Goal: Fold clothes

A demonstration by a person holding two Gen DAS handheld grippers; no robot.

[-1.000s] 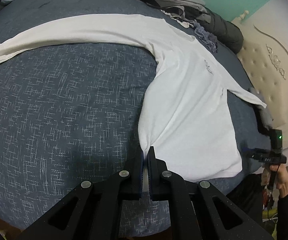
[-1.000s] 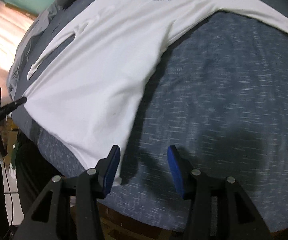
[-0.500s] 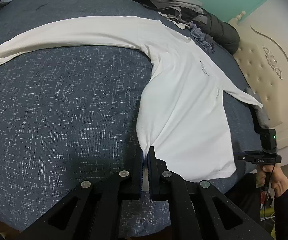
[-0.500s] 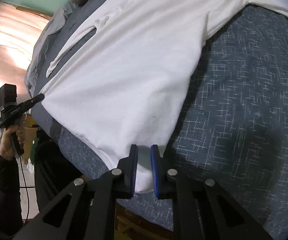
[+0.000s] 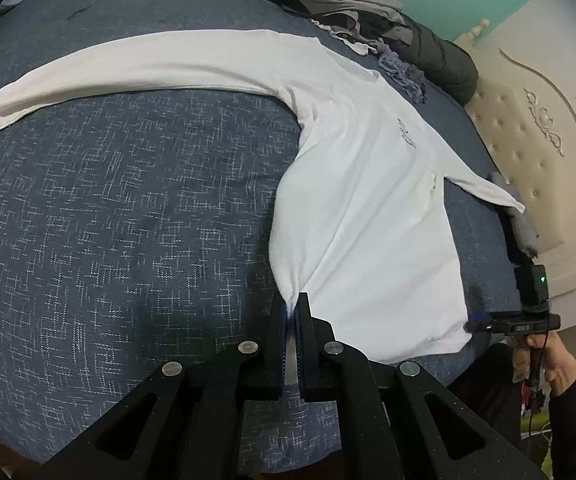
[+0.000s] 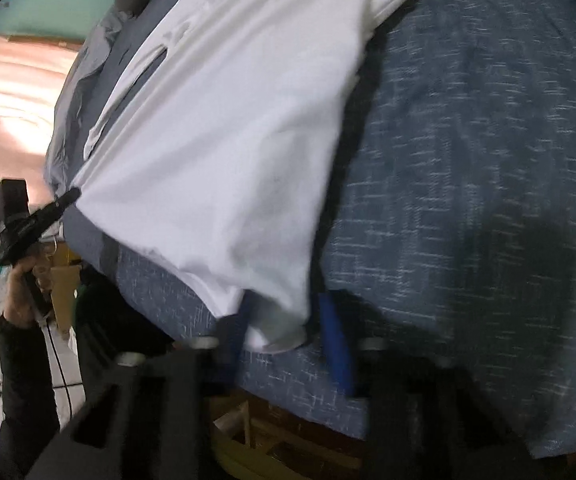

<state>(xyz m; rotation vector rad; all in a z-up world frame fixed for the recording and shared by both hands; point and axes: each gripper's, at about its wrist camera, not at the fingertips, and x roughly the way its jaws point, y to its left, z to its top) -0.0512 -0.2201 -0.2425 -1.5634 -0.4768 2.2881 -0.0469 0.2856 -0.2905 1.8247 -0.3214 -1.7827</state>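
A white long-sleeve shirt (image 5: 368, 200) lies spread front-up on the blue bed cover (image 5: 127, 200), one sleeve stretched far to the left. My left gripper (image 5: 291, 304) is shut on the near-left hem corner, and the cloth puckers at its tips. In the blurred right wrist view the other hem corner of the shirt (image 6: 227, 140) hangs slightly lifted between the blue pads (image 6: 338, 344) of my right gripper (image 6: 288, 320). Its jaws are opening and stand apart around the cloth. The left gripper (image 6: 63, 198) shows there at the far hem corner.
A heap of grey and dark clothes (image 5: 348, 4) lies at the far side of the bed, beside a dark rolled jacket (image 5: 440, 60). A cream tufted headboard (image 5: 528, 128) stands at the right. The bed's near edge (image 6: 308, 400) drops off just below the right gripper.
The right gripper closed around the hem corner, then its jaws spread again with the corner raised off the bed. The left gripper kept its grip and stayed put.
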